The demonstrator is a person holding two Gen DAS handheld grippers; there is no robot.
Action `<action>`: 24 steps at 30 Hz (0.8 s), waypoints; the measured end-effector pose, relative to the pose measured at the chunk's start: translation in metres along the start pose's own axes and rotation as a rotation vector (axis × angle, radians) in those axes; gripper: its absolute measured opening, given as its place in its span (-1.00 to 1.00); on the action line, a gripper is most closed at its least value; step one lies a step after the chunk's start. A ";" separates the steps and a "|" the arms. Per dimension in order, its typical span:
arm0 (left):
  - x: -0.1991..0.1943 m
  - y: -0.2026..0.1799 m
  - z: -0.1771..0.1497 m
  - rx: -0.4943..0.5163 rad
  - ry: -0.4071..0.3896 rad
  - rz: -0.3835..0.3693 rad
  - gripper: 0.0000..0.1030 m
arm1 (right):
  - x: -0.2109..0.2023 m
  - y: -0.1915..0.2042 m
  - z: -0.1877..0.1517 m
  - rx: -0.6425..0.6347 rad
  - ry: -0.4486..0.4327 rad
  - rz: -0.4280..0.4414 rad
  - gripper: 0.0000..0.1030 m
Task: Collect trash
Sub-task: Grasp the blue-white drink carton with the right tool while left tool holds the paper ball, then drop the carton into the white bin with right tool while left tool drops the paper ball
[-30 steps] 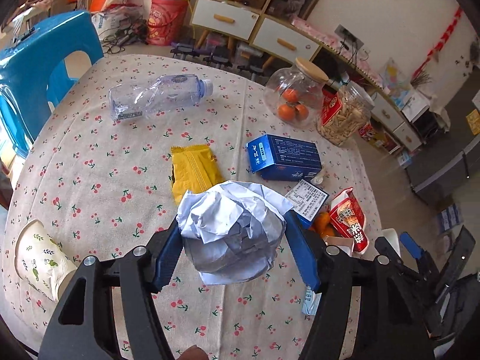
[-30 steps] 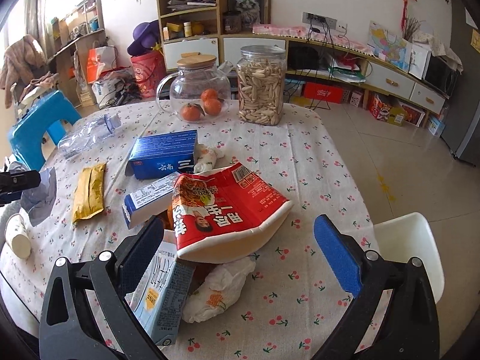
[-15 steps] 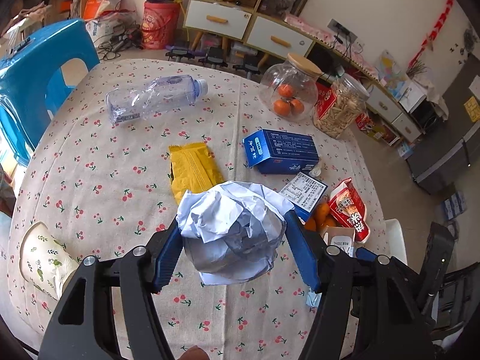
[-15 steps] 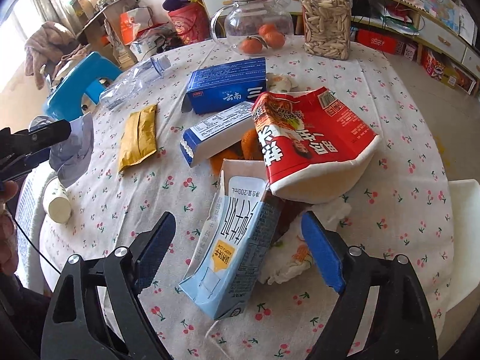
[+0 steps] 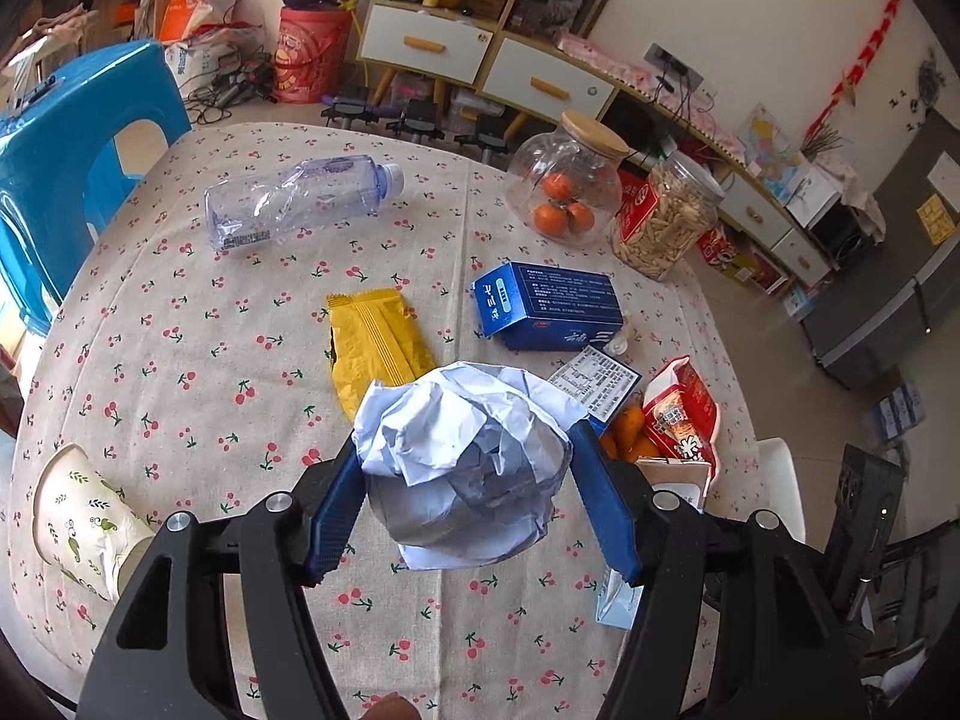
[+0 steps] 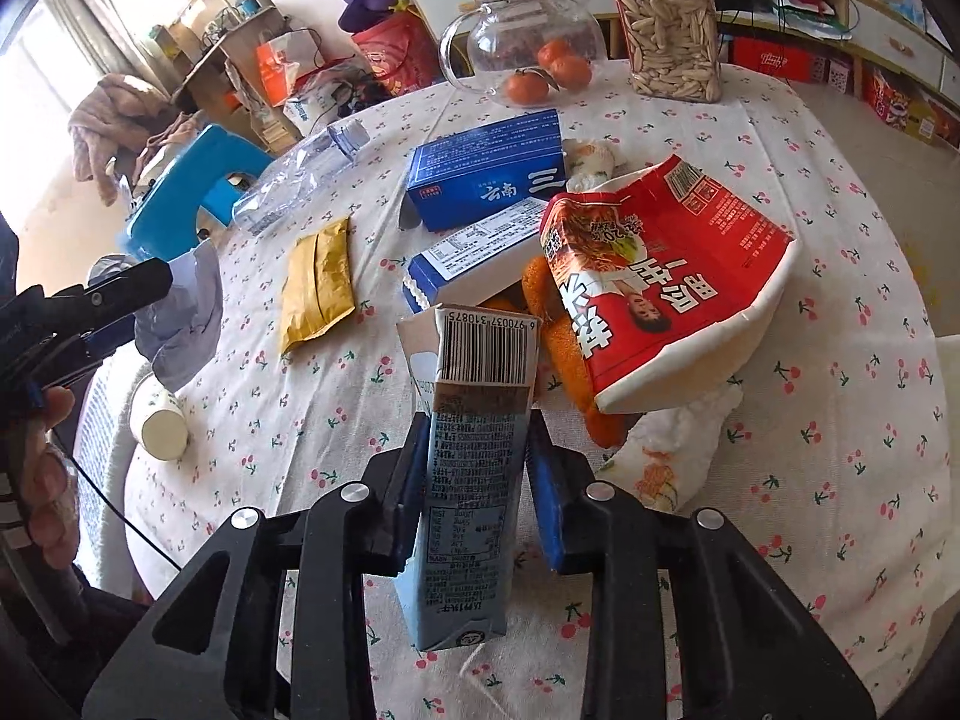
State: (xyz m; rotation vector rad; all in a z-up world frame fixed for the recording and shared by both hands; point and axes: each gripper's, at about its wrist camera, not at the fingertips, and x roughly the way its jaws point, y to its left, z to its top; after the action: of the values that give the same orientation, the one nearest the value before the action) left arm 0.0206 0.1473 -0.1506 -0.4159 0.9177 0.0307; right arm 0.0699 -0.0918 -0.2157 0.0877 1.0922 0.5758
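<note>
1. My left tool (image 5: 468, 480) grips a crumpled ball of pale blue-white paper (image 5: 462, 468) between its blue pads, held above the tabletop (image 5: 180, 312) with its cherry-print cloth.
2. My right tool (image 6: 474, 468) is closing its jaws on a small light-blue drink carton (image 6: 468, 480); the pads press both narrow sides, and the carton's opened top with its barcode points away from me.
3. Just beyond the carton lie orange peel (image 6: 570, 372), a crushed red-and-white noodle cup (image 6: 660, 288) and a white-and-blue flat box (image 6: 474, 252), all touching in one heap.
4. A crumpled white printed tissue (image 6: 672, 450) lies under the noodle cup's edge.
5. A dark blue cardboard box (image 5: 546, 306) sits behind the heap; a flat yellow foil wrapper (image 5: 372, 348) lies beside it.
6. A squashed clear plastic bottle (image 5: 294, 201) lies on its side, far across the tabletop.
7. A floral paper cup (image 5: 84, 516) lies tipped over near the tabletop's left edge.
</note>
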 end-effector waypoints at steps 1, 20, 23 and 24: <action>-0.002 -0.003 0.000 0.005 -0.006 -0.008 0.26 | -0.006 0.000 0.000 -0.007 -0.015 0.004 -0.44; 0.009 -0.154 -0.023 0.159 -0.040 -0.243 0.26 | -0.167 -0.174 -0.006 0.312 -0.483 -0.415 -0.44; 0.029 -0.193 -0.030 0.167 0.000 -0.294 0.26 | -0.163 -0.217 -0.014 0.420 -0.435 -0.510 -0.44; 0.036 -0.206 -0.034 0.175 0.011 -0.303 0.26 | -0.160 -0.230 -0.018 0.452 -0.408 -0.531 -0.44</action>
State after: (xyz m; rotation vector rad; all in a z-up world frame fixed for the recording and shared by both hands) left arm 0.0583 -0.0602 -0.1277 -0.3886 0.8520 -0.3272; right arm 0.0930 -0.3681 -0.1728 0.2851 0.7809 -0.1708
